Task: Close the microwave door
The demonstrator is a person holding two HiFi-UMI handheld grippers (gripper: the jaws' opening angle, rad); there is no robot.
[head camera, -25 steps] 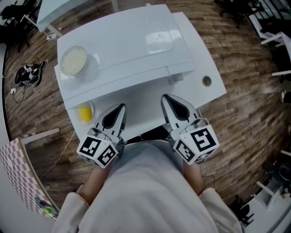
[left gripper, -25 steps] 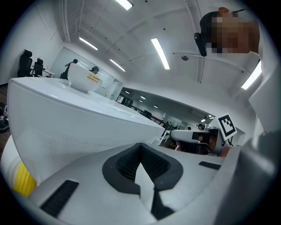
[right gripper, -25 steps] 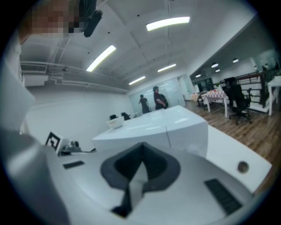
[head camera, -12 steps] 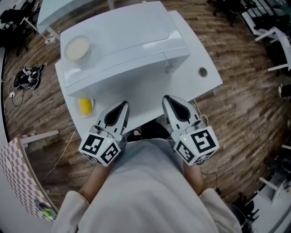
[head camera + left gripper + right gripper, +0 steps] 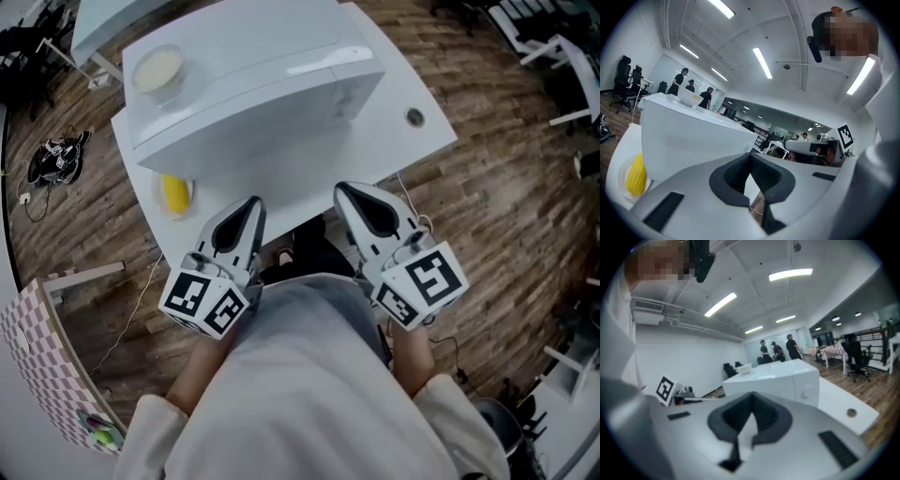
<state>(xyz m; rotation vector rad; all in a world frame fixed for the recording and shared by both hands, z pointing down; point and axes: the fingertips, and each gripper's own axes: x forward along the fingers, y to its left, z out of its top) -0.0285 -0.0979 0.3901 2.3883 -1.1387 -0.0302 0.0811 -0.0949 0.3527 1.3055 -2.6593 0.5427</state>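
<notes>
On counter (image 5: 405,141) ahead: microwave (image 5: 253,84), door looks flush to me, closing likely done. Left gripper (image 5: 251,204), right gripper (image 5: 343,190) clear of it, fingers closed, empty. Next: I verify latch, push if ajar.

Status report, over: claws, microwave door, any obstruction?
Left claw shut, empty. Right claw shut, empty. Microwave door looks closed. Corn beside it, not blocking.

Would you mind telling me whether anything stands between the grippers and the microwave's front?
Nothing visible does. Only bare table lies between the left gripper, the right gripper and the microwave. The corn sits off to the left side, clear of that path.
</notes>
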